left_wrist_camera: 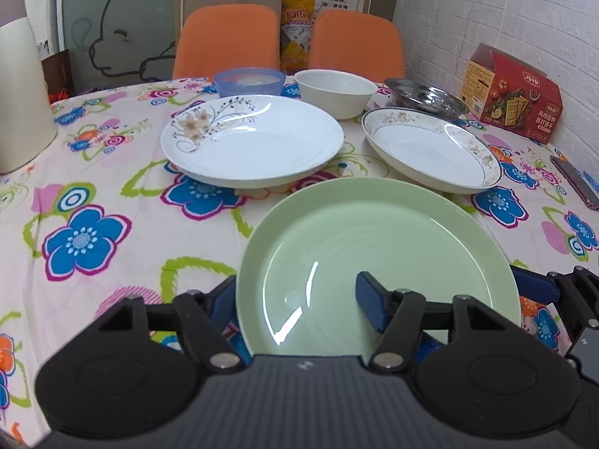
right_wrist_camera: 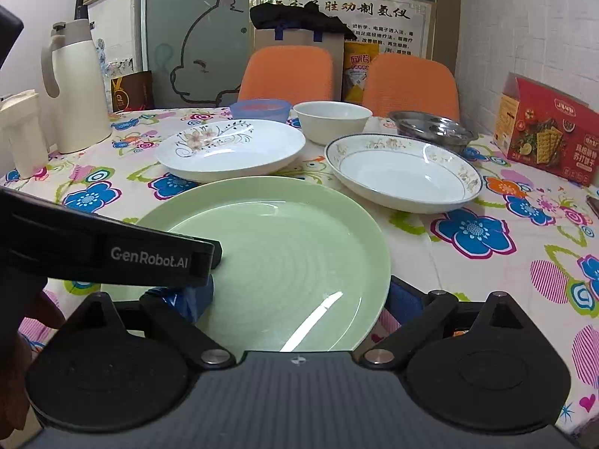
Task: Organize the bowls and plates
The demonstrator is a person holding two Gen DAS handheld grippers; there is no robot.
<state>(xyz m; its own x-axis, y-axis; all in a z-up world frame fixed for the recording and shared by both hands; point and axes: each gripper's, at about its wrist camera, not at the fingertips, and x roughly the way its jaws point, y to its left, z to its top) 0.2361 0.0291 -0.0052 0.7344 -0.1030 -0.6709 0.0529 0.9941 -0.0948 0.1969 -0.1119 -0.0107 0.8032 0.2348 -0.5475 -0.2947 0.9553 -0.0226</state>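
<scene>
A pale green plate (left_wrist_camera: 374,232) (right_wrist_camera: 284,243) lies on the flowered tablecloth close in front of both grippers. My left gripper (left_wrist_camera: 295,299) is open across the plate's left rim, one finger over the dish and the other outside it. My right gripper (right_wrist_camera: 299,299) is open across the plate's right side, its right finger beyond the rim. Behind the green plate are a white flower-print plate (left_wrist_camera: 254,142) (right_wrist_camera: 232,149) and a gold-rimmed plate (left_wrist_camera: 434,149) (right_wrist_camera: 404,176). Farther back stand a blue bowl (left_wrist_camera: 249,80) (right_wrist_camera: 260,108), a white bowl (left_wrist_camera: 335,91) (right_wrist_camera: 331,118) and a steel bowl (left_wrist_camera: 426,99) (right_wrist_camera: 430,127).
A red cracker box (left_wrist_camera: 513,93) (right_wrist_camera: 546,131) stands at the right by the wall. A white thermos jug (left_wrist_camera: 18,93) (right_wrist_camera: 78,93) is at the left. A dark flat device (left_wrist_camera: 572,183) lies near the right edge. Two orange chairs (right_wrist_camera: 288,73) are behind the table.
</scene>
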